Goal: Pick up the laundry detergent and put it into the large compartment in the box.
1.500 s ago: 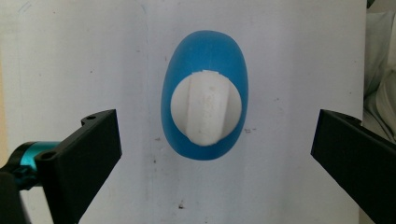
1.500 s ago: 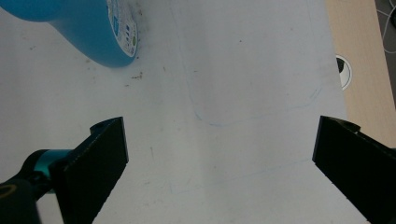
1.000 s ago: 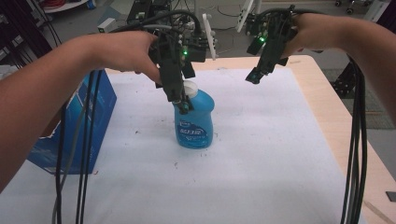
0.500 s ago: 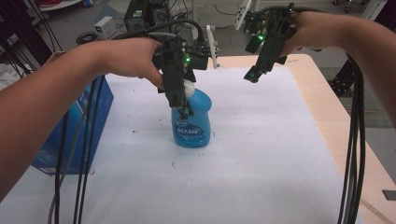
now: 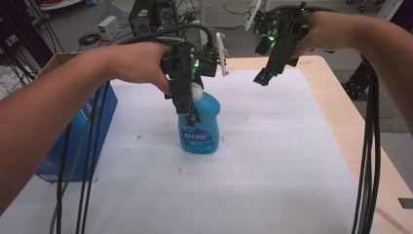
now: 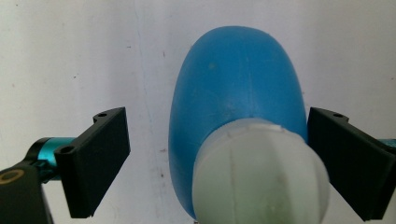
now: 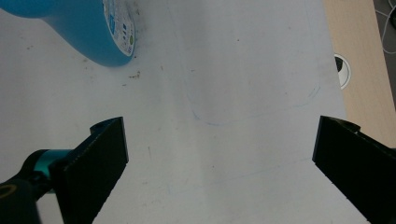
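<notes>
near the middle of the bench (image 5: 272, 161), a bit toward its far edge, a blue bottle (image 5: 199, 129) stands upright on the white sheet, label facing the person's side, white cap (image 5: 197, 90) on top. left gripper (image 5: 187, 105) comes down over it from above, held by the left hand (image 5: 139, 63); in the left gripper view the cap (image 6: 259, 172) and the blue shoulder (image 6: 236, 88) sit between the two black jaws. jaws have just been closing w/ the bottle between them. one jaw is touching or just beside the side of the cap/shoulder, can't tell which; the other jaw is still apart from the bottle, white sheet visible in the gap. so spread, not pinching yet. right gripper (image 5: 265, 73) hangs in the air over the far right part of the bench, well apart from the bottle, tilted down toward the sheet, green led lit on its body; right hand (image 5: 324, 31) holds it. right gripper view: jaws wide apart, nothing between them, bare white sheet w/ faint blue pen lines below, bottle base (image 7: 93, 32) at the upper left corner of that view, wood edge of the bench (image 7: 359, 56) and a round cable port (image 7: 343, 70) at its right. blue cardboard box (image 5: 80, 141) stands just off the left edge of the bench. black cables (image 5: 367, 146) trail from both grippers down toward the near edge.
</notes>
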The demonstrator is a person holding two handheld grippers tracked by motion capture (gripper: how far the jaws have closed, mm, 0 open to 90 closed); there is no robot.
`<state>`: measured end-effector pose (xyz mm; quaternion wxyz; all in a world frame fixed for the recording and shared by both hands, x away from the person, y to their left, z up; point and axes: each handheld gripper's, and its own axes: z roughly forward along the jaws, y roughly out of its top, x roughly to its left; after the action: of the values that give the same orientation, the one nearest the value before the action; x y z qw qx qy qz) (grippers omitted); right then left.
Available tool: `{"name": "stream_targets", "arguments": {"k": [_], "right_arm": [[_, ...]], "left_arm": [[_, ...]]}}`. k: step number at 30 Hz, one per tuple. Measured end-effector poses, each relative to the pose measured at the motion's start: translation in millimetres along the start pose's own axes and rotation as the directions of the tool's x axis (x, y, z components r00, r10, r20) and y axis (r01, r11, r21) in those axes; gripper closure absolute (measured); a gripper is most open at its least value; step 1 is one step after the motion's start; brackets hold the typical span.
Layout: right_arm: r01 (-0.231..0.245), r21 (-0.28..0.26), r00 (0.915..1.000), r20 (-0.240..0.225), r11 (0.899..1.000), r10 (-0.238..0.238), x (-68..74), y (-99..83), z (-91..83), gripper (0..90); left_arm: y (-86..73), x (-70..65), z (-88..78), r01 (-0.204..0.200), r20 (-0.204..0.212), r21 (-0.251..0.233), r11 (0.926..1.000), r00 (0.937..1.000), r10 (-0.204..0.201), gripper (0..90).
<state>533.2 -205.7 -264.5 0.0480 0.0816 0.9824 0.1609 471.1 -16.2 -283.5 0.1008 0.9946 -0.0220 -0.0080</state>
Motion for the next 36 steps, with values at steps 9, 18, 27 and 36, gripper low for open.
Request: {"name": "stream_targets", "arguments": {"k": [9, 18, 27, 36], "right_arm": [[0.005, 0.000, 1.0000, -0.002, 1.000, -0.005, -0.7, 0.0, 0.3, 2.5], [-0.001, -0.002, 1.0000, -0.001, 1.000, 0.001, -0.8, -0.7, 0.2, 2.5], [0.001, 0.001, 1.0000, -0.002, 1.000, -0.001, -1.7, -1.6, 0.8, 2.4], [-0.001, -0.001, 1.0000, -0.003, 1.000, 0.001, -1.5, -0.5, 1.4, 2.4]], "left_arm": [[-1.3, 1.4, 1.6, -0.009, 0.006, 0.003, 1.0000, 0.9999, 0.009, 16.2], [0.5, 2.2, 4.0, -0.018, 0.010, 0.001, 0.9998, 0.9998, 0.018, 19.7], [0.8, 2.5, 4.6, -0.028, 0.028, 0.003, 0.9996, 0.9992, 0.027, 26.2], [-0.2, 1.1, 2.2, -0.045, 0.044, -0.010, 0.9989, 0.9980, 0.045, 35.5]]}}
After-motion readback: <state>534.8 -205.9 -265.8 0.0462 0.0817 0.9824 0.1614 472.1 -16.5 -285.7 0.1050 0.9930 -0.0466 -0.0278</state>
